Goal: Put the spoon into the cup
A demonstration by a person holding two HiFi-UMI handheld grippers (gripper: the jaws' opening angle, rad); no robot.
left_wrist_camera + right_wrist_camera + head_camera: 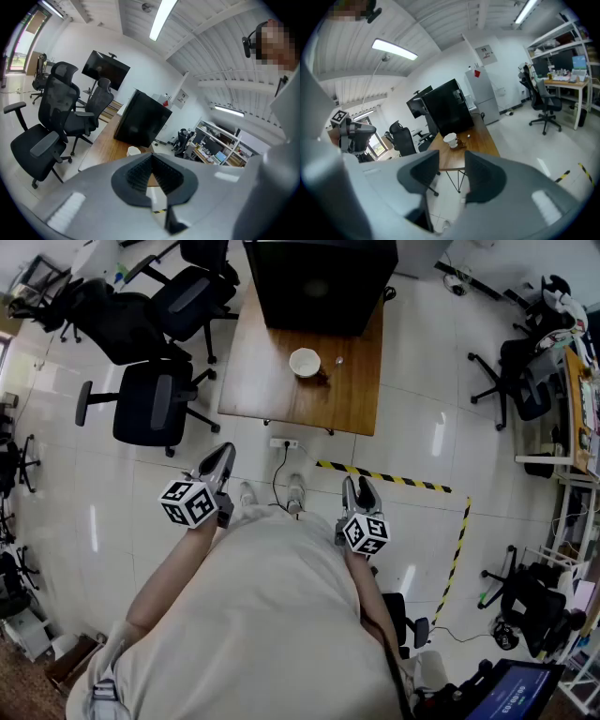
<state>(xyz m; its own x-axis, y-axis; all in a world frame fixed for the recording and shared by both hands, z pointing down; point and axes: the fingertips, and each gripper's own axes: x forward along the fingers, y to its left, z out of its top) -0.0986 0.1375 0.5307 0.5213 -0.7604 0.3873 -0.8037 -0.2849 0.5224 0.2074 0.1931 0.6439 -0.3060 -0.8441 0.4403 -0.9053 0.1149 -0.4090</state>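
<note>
Person's shirt [253,615] nearest. Left tool [225,452] closed, right tool [359,486] open, both empty. Cup [305,362] on bench [267,381] stands well apart; a hasty reach could topple it.

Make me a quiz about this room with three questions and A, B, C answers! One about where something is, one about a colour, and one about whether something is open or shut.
1. Where is the cup?
A. On the wooden table
B. On the floor
C. Between a gripper's jaws

2. What colour is the cup?
A. Red
B. White
C. Blue

3. How do the jaws of the right gripper stand?
A. Shut on a spoon
B. Apart, with nothing between them
C. Pressed tight together

Answers:
1 A: the cup stands on the tabletop.
2 B: it shows plain white against the brown wood.
3 B: the right gripper view shows a clear gap between the two jaws, with only the table and floor far behind it.
</note>
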